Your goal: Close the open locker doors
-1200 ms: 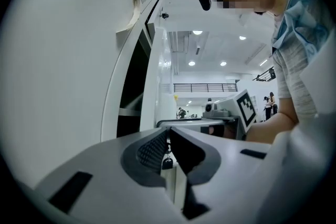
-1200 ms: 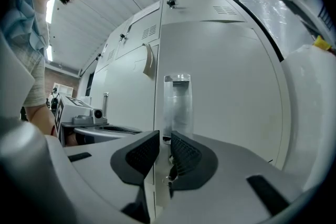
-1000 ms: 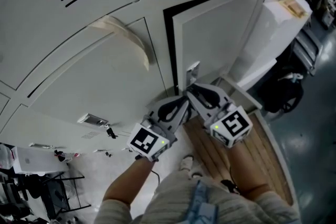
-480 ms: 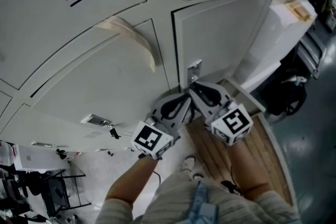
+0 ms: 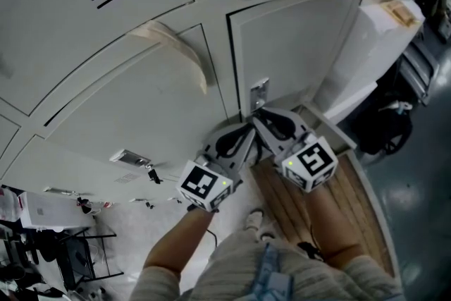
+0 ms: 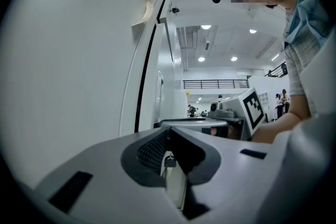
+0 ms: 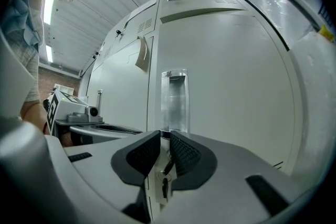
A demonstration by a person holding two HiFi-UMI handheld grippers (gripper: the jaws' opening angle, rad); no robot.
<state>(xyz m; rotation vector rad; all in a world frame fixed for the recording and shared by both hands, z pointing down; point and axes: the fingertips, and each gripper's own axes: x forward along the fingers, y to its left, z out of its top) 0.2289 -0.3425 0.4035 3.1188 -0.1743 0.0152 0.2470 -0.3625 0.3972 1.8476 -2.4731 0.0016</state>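
**Locker bank** [image 5: 106, 81]. Pale grey painted sheet-metal doors in rows, the upper ones louvred. It fills most of the head view.

**Locker door** [image 5: 296, 46]. This is the task's thing, the right-hand door of the lower row, straight in front of the person. It sits level with its frame, with only a thin dark seam along its free edge. It looks shut or very nearly so, though I cannot tell whether the catch has engaged.
- Handling, as judged: light, stiff, thin panel that swings easily on its hinges.
- The paint is smooth and gives little to grip.
- Best pressed flat at the free edge beside the latch rather than pinched.
- A hard shove would probably make it clang or bounce back.

**Neighbouring door** [image 5: 127, 123]. To the left and flush, with a beige paper flap [image 5: 180, 56] curling off its face.

**Slatted wooden platform** [image 5: 338, 201]. On the floor below the right forearm.

**Latch plate** [image 5: 259, 93]. Bright metal and upright, near the door's free edge. It is the only projecting part and the only place a tool could hook or pinch.

**Right tool** [image 7: 164, 140]. Jaws drawn together to a hairline slit with nothing held. The tips are against the door just below the latch plate.

**Left tool** [image 6: 167, 135]. Jaws clenched and empty. It lies alongside the right tool, with its tips at the seam between the two doors.
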